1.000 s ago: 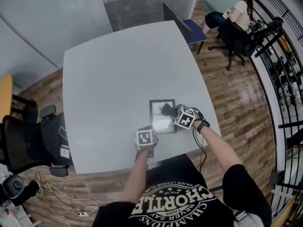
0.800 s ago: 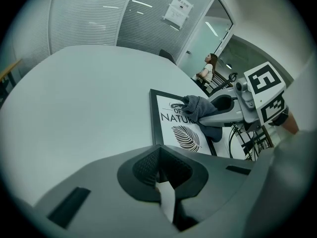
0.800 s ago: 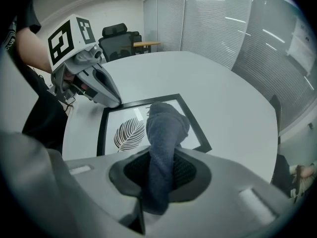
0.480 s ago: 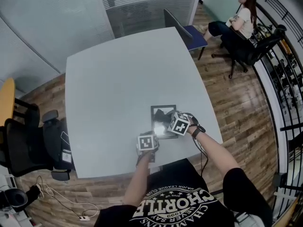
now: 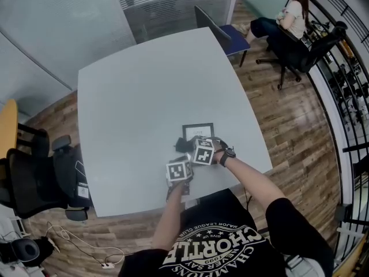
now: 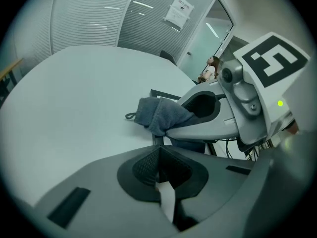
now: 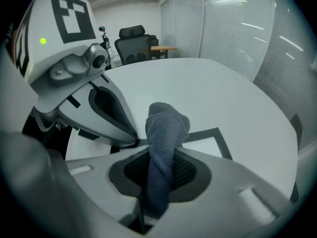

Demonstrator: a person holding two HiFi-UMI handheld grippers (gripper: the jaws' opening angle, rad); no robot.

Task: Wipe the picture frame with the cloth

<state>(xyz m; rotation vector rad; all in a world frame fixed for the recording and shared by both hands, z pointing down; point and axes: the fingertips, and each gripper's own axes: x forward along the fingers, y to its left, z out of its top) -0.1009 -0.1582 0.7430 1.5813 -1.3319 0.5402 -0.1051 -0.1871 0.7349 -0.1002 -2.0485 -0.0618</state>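
The right gripper has its jaws clamped on a grey terry cloth, which bears on the dark-rimmed rectangular picture frame lying flat near the front edge of the pale grey table, while the left gripper, jaws pressed together, pinches the frame's near corner.

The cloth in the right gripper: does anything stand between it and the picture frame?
Nothing visible does. The cloth, clamped in the right gripper, is directly at the picture frame. The left gripper holds the frame's near corner, beside the cloth, not under it.
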